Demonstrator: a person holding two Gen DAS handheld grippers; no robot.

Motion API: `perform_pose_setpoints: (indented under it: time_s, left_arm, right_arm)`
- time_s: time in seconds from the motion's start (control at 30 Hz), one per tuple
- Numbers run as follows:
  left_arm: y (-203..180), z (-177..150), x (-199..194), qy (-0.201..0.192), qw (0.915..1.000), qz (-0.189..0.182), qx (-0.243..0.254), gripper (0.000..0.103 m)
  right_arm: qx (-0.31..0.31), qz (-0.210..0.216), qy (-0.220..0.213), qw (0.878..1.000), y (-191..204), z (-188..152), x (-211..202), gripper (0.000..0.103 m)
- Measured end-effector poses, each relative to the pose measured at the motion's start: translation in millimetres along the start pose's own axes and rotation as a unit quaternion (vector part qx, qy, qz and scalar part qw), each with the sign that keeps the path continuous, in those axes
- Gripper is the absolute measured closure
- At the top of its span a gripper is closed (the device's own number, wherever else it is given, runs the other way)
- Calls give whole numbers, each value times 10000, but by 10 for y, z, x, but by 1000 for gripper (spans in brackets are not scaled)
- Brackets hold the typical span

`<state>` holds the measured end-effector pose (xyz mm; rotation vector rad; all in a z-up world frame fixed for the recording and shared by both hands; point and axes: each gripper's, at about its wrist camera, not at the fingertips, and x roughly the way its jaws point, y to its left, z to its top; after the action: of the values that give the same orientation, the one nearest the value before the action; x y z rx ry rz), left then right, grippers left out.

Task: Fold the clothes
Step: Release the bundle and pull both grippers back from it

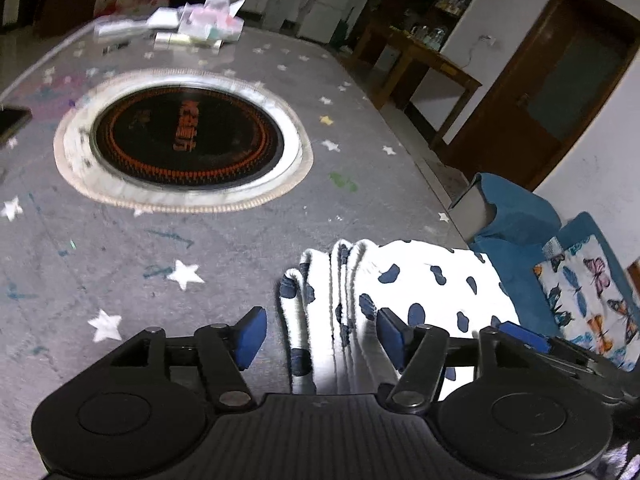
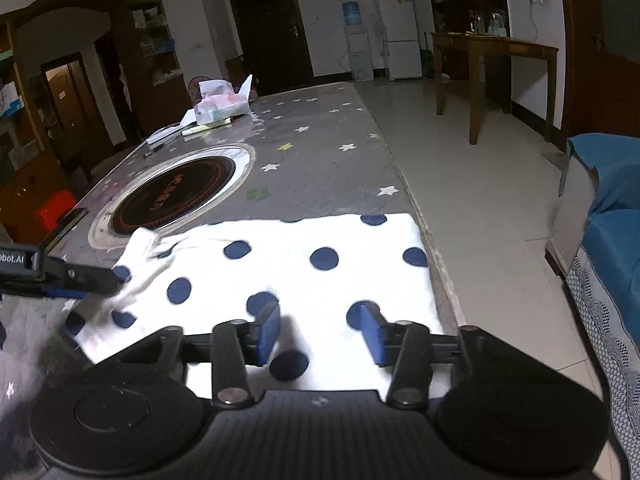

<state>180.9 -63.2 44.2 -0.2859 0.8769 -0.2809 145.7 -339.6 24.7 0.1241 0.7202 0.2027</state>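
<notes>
Nearest in the left wrist view, the left gripper (image 1: 318, 338) has its blue pads spread apart, with the folded edge of the white spotted garment (image 1: 420, 280) lying between them, but neither pad presses on it. In the right wrist view the right gripper (image 2: 320, 334) also stands with its fingers apart above the same garment (image 2: 288, 256), nothing pinched between them. The garment (white with dark blue dots) lies folded flat at the near right edge of the grey star-patterned table (image 2: 328, 160). The left gripper shows at its left side, beside a rumpled corner. Farther along the table sits a round black cooktop (image 1: 186, 142), and at the far end a tissue pack (image 2: 222, 104). A blue sofa (image 2: 612, 200) stands to the right.
</notes>
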Motion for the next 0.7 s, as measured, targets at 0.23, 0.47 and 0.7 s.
perform_pose_setpoints:
  time_s: [0.23,0.47,0.7]
  left_arm:
    - [-130,-117,-113,-123,9986,188,472,31]
    - [-172,-227,-215,-219,9970,261,694,25]
    - [-250,-378,-368,-403,9935,318,1015,12]
  right_arm:
    - [-82,-28,81,9999,78,-195,-96,45]
    - [-216,-72,-18,9997,179,-289,-229,31]
    - [-280,-142,-111,9994,274,-390,-349,20]
